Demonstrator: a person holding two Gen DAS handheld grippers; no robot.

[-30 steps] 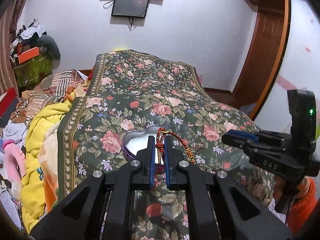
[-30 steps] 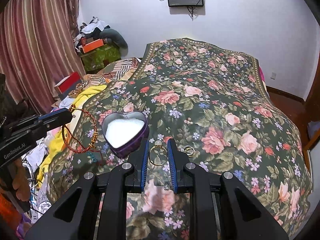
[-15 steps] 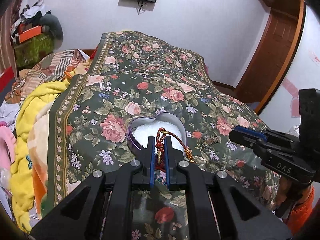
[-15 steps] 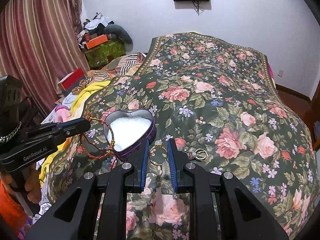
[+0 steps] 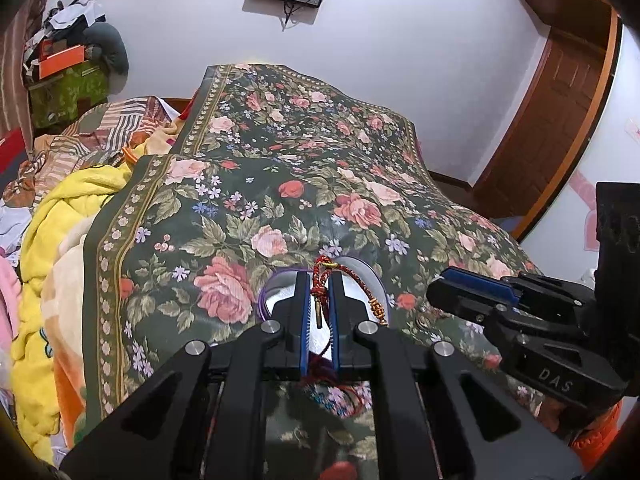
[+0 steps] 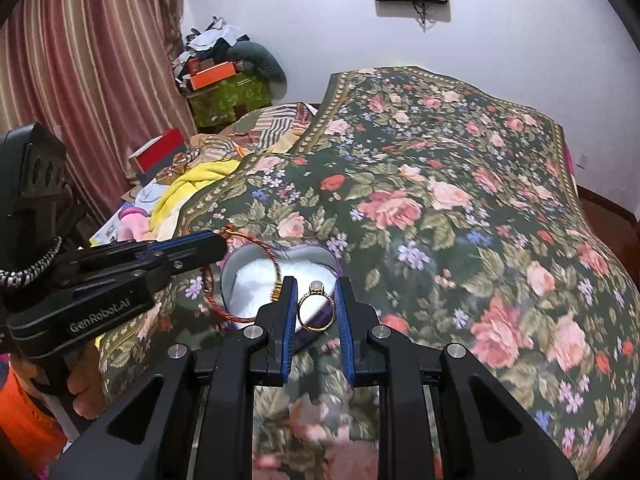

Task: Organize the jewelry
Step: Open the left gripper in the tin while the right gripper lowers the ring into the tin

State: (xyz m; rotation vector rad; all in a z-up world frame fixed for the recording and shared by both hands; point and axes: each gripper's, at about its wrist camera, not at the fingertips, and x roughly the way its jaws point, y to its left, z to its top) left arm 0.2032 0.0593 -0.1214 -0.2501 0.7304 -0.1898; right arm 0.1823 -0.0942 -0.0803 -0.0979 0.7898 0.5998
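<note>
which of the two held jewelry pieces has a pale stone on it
The thin gold ring in the right tool; the left tool holds a red braided cord bracelet with no stone visible.

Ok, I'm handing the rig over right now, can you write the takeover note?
Left tool: shut on the red cord bracelet, which hangs over the open heart-shaped tin.
Right tool: shut on the gold ring, a pale stone on top, held at the tin's near edge.
The tin sits on the floral bedspread; its white lining looks bare, so nothing is stored yet.
Left to do: lower and release the bracelet into the tin, then the ring. Check the bedspread beside the tin for other small pieces; none show clearly in these views.
</note>
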